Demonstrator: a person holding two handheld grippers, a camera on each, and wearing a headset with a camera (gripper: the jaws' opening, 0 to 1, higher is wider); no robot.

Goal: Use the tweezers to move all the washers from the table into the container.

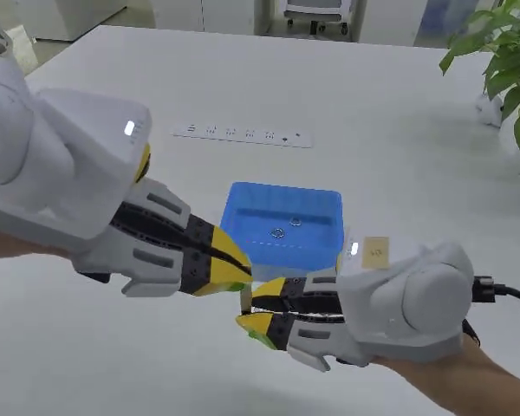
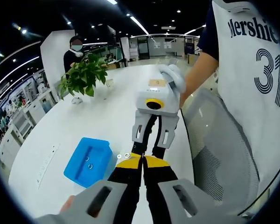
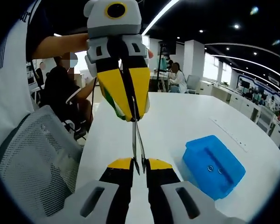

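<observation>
The left gripper [image 1: 236, 267] comes in from the left of the head view and the right gripper [image 1: 256, 319] from the lower right, tips almost meeting just in front of the blue container [image 1: 316, 201] on the white worktop [image 1: 373, 113]. The tweezers [image 3: 138, 144] run between them. In the right gripper view, one end is pinched in the closed yellow jaws of the left gripper [image 3: 132, 114]. From there the two thin blades spread slightly and reach down into the right gripper [image 3: 139, 166], whose jaws are drawn in close against them on either side.

In the left gripper view the left gripper [image 2: 142, 159] has its jaws pressed together, with the right gripper [image 2: 150, 140] facing it head-on. Two loose washers [image 2: 119, 156] lie side by side on the worktop, just beside the container's near corner and close to the jaw tips. Two more, the washers inside [image 1: 278, 232], rest on the container's floor, a little apart from each other.

Beyond the container a white power strip [image 1: 243, 134] lies flat, and a leafy plant [image 1: 503, 61] stands at the far right edge
</observation>
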